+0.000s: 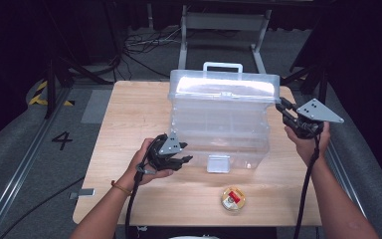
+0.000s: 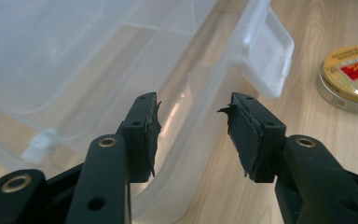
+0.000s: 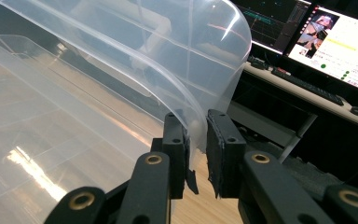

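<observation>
Right gripper (image 3: 196, 154) pinching lid edge (image 3: 193, 119) of clear plastic box (image 1: 219, 124) between nearly shut pads, likely holding lid up. Left gripper (image 2: 193, 133) spread wide, empty, just short of box's front latch (image 2: 265, 51), probably steadying. Tin (image 1: 233, 198) apart, untouched.

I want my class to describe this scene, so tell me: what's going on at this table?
A person at a wooden table works on a clear plastic storage box with two handheld grippers. The right gripper pinches the edge of the box's lid, which is lifted. The left gripper is open, near the box's front by its latch, holding nothing. A small round tin sits untouched in front of the box.
</observation>
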`<state>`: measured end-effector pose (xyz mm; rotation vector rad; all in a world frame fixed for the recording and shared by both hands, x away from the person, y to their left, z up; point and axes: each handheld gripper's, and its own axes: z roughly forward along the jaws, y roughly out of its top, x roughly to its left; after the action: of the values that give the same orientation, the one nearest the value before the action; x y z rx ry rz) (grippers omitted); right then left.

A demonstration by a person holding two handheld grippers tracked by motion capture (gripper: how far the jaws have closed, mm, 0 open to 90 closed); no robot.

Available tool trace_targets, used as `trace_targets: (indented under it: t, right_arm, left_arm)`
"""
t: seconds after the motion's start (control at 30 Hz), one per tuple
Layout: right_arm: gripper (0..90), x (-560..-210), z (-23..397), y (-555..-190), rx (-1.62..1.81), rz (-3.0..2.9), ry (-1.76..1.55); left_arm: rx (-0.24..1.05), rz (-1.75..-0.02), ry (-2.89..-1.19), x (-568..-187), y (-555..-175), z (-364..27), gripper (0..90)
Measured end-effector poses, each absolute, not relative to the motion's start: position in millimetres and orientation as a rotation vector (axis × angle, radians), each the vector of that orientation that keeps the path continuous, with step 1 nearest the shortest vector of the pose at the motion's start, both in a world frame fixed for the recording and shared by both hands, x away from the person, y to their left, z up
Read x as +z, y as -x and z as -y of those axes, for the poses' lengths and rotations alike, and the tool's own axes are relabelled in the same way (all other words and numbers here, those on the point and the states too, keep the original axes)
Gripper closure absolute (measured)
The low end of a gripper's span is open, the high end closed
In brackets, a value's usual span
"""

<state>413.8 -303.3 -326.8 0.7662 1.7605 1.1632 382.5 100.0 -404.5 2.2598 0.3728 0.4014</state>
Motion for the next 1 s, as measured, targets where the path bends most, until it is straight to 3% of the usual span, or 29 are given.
trace_targets:
  t: [0.37, 0.67, 1.0]
  right_arm:
    - [81.0, -326, 300, -424, 1.18, -1.677, -0.794]
    - [82.3, -321, 296, -433, 1.164, -1.648, -0.818]
    - [84.4, -317, 287, -440, 1.111, -1.603, -0.869]
  left_arm:
    - [0.379, -0.353, -2.332, -417, -391, -81, 53.7]
    - [0.389, -0.371, -2.304, -420, -396, -80, 63.1]
    - [0.412, -0.344, -2.293, -419, -394, -84, 66.3]
